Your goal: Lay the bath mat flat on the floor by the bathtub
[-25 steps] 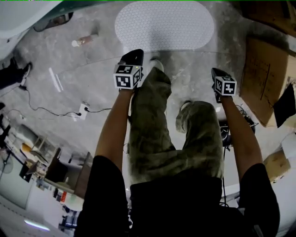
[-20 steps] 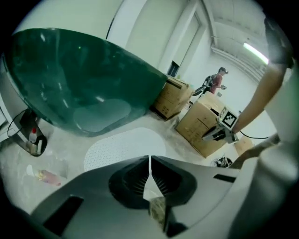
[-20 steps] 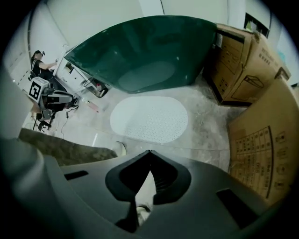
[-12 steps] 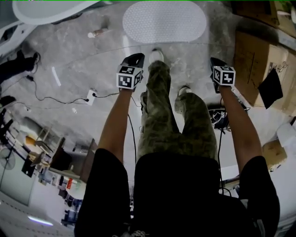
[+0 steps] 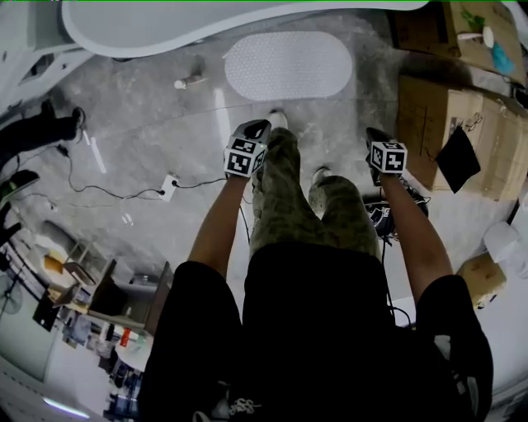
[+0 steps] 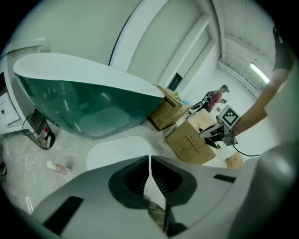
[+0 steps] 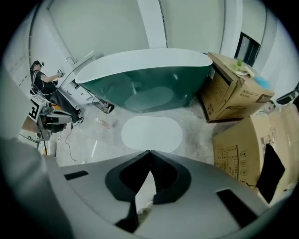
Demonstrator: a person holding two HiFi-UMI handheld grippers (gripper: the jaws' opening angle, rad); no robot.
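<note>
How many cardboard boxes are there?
3: an open box by the bathtub, a big box beside it, a small box nearer the person. Others may be hidden.

Big brown cardboard boxes (image 5: 437,124) stand side by side at the right. A flat black thing (image 5: 458,159) leans on one box. A small bottle (image 5: 190,82) lies on the grey floor (image 5: 140,124). A white plug box (image 5: 169,187) lies there too, with a black cord (image 5: 115,192) on it. Far off is a person (image 7: 42,81).
</note>
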